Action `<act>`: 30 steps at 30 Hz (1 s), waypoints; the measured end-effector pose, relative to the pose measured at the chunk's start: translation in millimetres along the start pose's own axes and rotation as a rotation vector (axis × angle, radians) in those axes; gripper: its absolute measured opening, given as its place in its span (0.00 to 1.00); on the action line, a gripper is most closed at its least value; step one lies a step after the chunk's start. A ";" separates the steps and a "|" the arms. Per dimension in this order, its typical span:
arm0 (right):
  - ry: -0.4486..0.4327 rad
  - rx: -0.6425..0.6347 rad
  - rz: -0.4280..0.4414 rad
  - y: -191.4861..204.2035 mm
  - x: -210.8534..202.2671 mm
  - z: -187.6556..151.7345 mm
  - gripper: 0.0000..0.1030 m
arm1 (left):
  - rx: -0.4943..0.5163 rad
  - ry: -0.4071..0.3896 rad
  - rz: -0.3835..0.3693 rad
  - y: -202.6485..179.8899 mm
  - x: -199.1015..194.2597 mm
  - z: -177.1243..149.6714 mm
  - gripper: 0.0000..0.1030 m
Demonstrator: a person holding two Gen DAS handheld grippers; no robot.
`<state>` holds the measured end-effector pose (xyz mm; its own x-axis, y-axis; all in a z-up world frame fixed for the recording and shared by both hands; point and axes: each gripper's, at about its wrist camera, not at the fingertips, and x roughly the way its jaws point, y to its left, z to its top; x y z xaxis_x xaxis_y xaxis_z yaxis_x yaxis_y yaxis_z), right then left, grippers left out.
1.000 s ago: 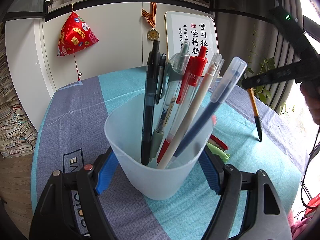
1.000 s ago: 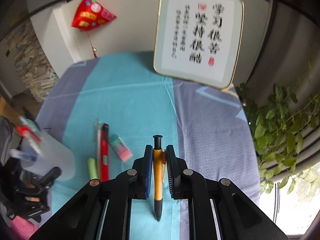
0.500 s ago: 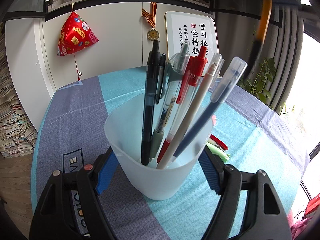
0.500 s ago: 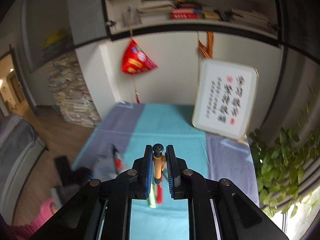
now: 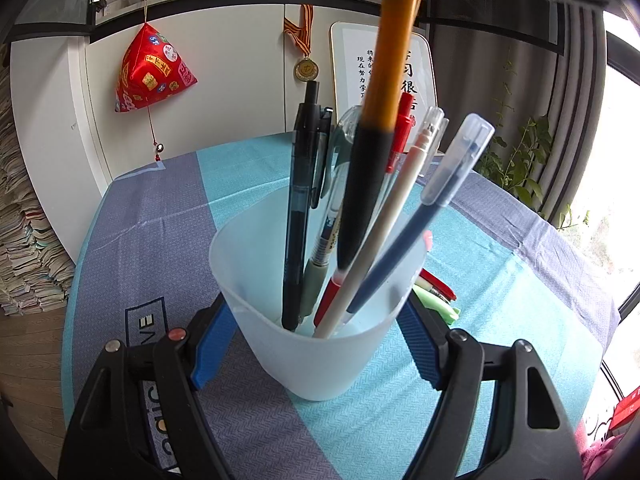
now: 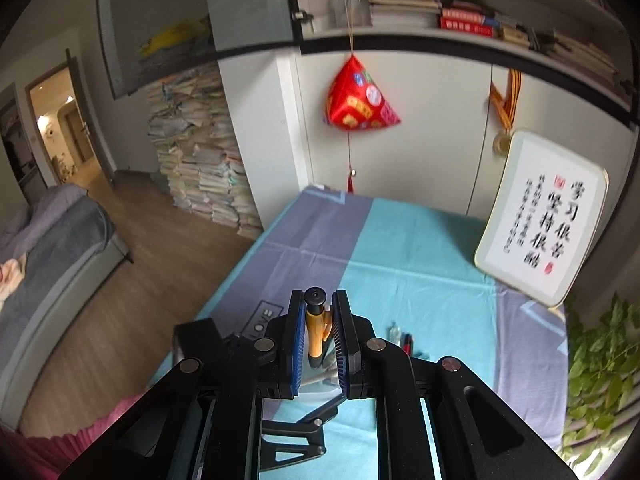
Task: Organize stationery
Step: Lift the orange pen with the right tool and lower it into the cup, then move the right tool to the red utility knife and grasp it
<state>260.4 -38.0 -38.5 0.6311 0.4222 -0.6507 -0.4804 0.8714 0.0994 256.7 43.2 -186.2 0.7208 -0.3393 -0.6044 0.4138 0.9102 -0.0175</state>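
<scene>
My left gripper point(image 5: 316, 344) is shut on a translucent white cup point(image 5: 320, 344) that stands on the table and holds several pens. My right gripper point(image 6: 318, 316) is shut on an orange pen point(image 6: 316, 334) with a black grip. In the left wrist view the orange pen point(image 5: 376, 128) hangs tip down from above, its black tip just inside the cup's mouth among the other pens. In the right wrist view the left gripper point(image 6: 224, 364) shows just below the right one.
A red pen point(image 5: 438, 282) and a green item point(image 5: 436, 304) lie on the blue and grey tablecloth point(image 5: 160, 216) behind the cup. A framed calligraphy board point(image 6: 544, 232) leans at the back right. A plant point(image 5: 516, 160) stands to the right.
My right gripper has carried the orange pen up from the table's right side and over the cup, turning it tip down into the cup's mouth. The left gripper and cup stayed still.
</scene>
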 end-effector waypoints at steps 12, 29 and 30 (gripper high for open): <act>0.071 0.036 0.022 -14.4 26.6 -13.3 0.14 | 0.004 -0.001 0.001 0.3 1.4 0.5 0.73; 0.124 0.055 0.039 -16.7 40.2 -17.8 0.14 | 0.003 -0.001 0.001 0.4 1.6 0.5 0.73; 0.120 0.056 0.037 -16.7 38.8 -17.3 0.14 | 0.003 0.000 0.001 0.6 1.8 0.6 0.73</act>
<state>282.3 -40.4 -78.4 0.5345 0.4247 -0.7307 -0.4655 0.8696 0.1649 258.6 43.1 -186.8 0.7211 -0.3387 -0.6044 0.4151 0.9097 -0.0146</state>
